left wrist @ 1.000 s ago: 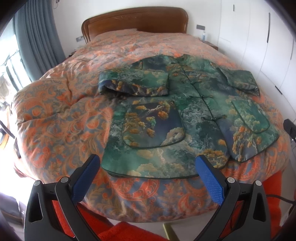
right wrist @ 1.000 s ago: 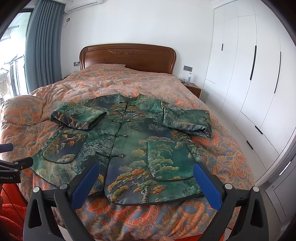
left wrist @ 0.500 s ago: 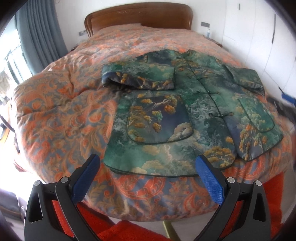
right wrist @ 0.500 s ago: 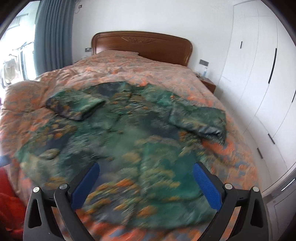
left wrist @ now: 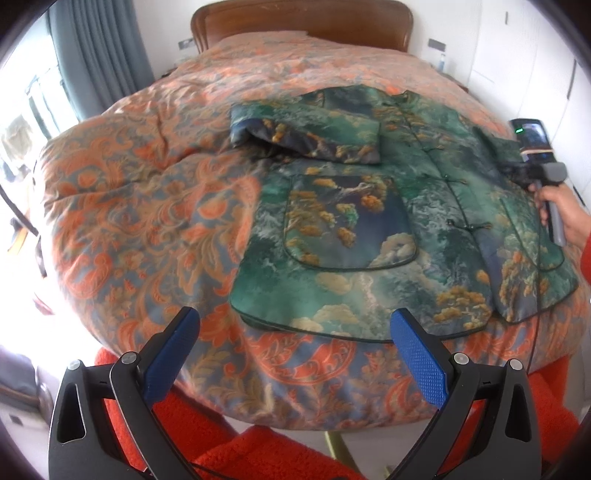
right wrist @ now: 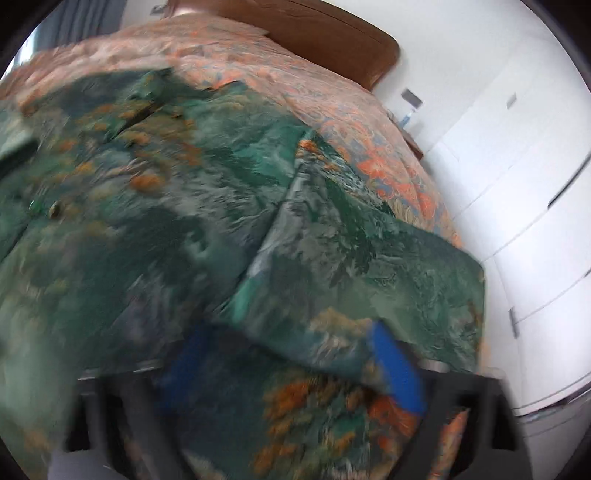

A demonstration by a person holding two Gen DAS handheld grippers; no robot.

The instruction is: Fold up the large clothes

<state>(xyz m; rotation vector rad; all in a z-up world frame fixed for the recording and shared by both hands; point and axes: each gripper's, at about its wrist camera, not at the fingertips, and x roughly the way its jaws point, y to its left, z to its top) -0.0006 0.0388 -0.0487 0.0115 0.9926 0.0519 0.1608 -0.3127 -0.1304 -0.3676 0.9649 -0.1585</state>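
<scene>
Jacket (left wrist: 388,221), green with a printed landscape of trees and clouds, lies front-up on the bed (left wrist: 140,206); we take this jacket as our landmark. Its hem points toward the foot of the bed, and its collar toward the wooden headboard (left wrist: 303,18). One sleeve (left wrist: 303,133) is folded across the chest, above the large patch pocket (left wrist: 347,221).

Left gripper (left wrist: 293,354) hangs just off the jacket's hem, over the quilt edge, with its blue fingers (left wrist: 417,362) spread wide and nothing between them.

Right gripper (right wrist: 291,365) is low over the jacket's other sleeve (right wrist: 369,266). Its jaws have just been closing, and a fold of the sleeve cloth sits between the blue fingers (right wrist: 397,373). We cannot tell whether the pads already press on the cloth (the right wrist view is badly smeared). In the left wrist view, a hand (left wrist: 565,214) grips that tool's handle at the jacket's far side.

White wardrobe doors (right wrist: 517,192) stand beyond the jacket's sleeve side.
</scene>
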